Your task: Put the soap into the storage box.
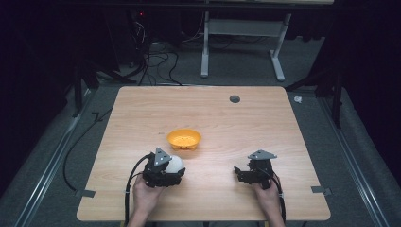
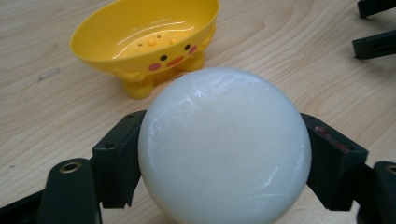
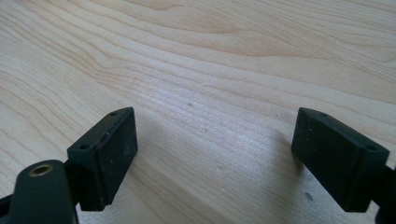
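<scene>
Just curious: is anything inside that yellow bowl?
The bowl looks empty: just small holes in its bottom. Its near wall hides part of the inside. The white ball sits outside, in the left claw.

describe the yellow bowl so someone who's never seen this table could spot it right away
Start at the light wooden table; near its middle, just beyond the left gripper and the smooth white ball clamped in it, stands a small yellow plastic bowl. It is the only yellow thing there, with stubby feet and a chick face of black eyes, pink cheeks and an orange beak.
</scene>
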Tool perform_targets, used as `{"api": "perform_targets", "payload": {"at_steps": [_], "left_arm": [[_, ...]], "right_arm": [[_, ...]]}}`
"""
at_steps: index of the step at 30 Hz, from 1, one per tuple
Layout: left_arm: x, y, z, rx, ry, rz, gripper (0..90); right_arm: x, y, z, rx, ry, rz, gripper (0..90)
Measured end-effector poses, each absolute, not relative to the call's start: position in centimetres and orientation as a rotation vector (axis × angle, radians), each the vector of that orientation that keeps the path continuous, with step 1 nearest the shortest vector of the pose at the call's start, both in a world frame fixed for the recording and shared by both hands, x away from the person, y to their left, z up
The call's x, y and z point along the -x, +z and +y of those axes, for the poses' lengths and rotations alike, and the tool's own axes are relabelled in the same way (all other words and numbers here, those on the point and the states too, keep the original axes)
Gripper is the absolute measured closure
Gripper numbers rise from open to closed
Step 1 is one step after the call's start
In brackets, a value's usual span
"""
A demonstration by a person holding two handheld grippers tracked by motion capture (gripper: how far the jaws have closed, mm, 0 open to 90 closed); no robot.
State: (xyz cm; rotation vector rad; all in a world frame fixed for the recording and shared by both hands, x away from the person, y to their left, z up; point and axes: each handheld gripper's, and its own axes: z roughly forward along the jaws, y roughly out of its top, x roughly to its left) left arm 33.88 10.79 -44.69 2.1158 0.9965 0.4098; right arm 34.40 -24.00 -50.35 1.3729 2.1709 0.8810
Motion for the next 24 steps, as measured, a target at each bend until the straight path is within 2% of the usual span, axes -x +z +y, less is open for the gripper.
{"api": "perform_targets", "payload": {"at_steps": [24], "left_arm": [[-35.6, -42.3, 11.2, -2.103, 0.401, 1.0, 24.3]], "right_arm": [[-34.4, -50.4, -24.0, -1.371, 0.881, 2.172, 15.2]]}}
